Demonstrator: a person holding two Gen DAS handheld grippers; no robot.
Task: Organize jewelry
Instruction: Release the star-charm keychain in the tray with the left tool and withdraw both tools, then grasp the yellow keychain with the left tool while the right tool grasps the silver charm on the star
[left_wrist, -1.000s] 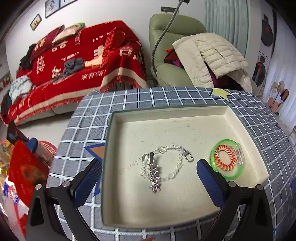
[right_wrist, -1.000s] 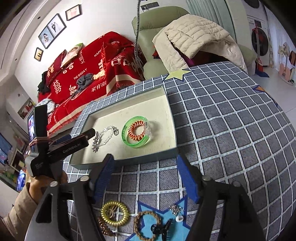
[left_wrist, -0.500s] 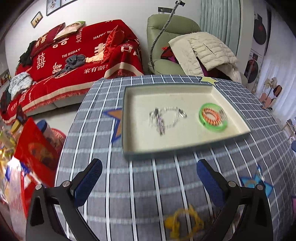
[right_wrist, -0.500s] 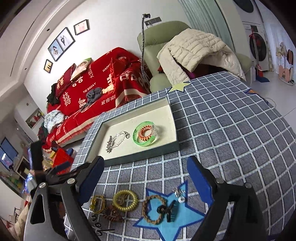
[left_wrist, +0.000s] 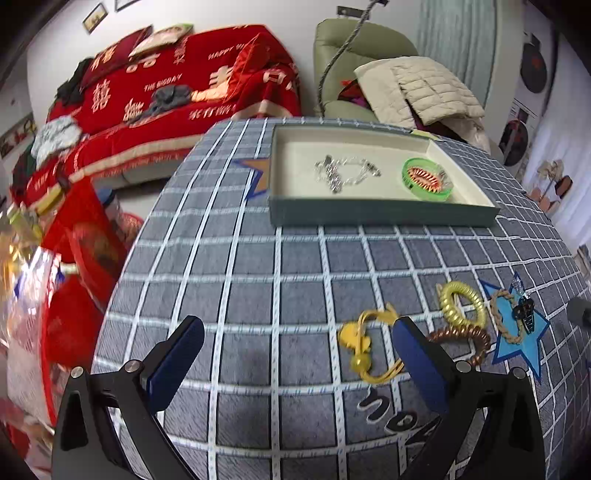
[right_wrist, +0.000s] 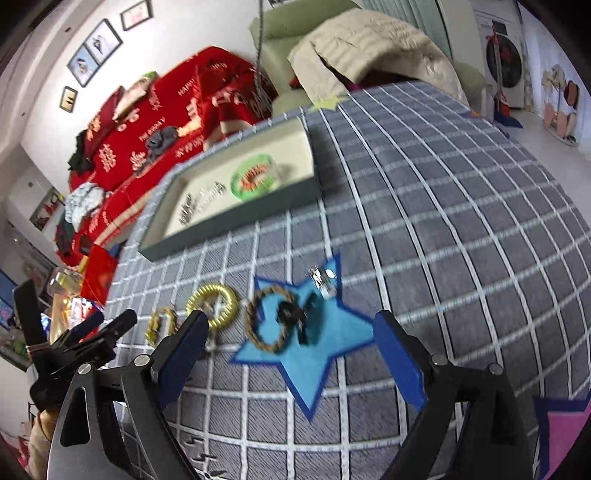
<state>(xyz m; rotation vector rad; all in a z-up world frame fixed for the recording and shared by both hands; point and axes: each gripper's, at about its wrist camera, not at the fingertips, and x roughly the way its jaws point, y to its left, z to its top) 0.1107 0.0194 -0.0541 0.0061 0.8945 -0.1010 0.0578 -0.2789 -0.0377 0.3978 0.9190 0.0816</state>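
A shallow tray (left_wrist: 380, 216) (right_wrist: 236, 225) on the checked tablecloth holds a silver chain bracelet (left_wrist: 345, 171) and a green bangle (left_wrist: 426, 179) with an orange coil tie inside. Loose on the cloth lie a yellow hair tie (left_wrist: 364, 341), a gold coil tie (left_wrist: 460, 304) (right_wrist: 214, 304), a copper coil tie (left_wrist: 467, 341), a braided ring (left_wrist: 508, 314) (right_wrist: 271, 321), a black claw clip (right_wrist: 297, 314) and a small silver piece (right_wrist: 321, 277). My left gripper (left_wrist: 295, 363) is open and empty above the cloth, left of the yellow tie. My right gripper (right_wrist: 286, 363) is open and empty, just before the blue star patch.
The table edge drops off on the left (left_wrist: 122, 280), with red bags (left_wrist: 85, 251) on the floor below. A red-covered sofa (left_wrist: 177, 88) and a green armchair with a beige jacket (left_wrist: 417, 88) stand beyond. The left gripper also shows in the right wrist view (right_wrist: 85, 339).
Both grippers have pulled back from the tray toward the near side of the table. The loose hair ties and clip have come into view. Both stayed open and empty.
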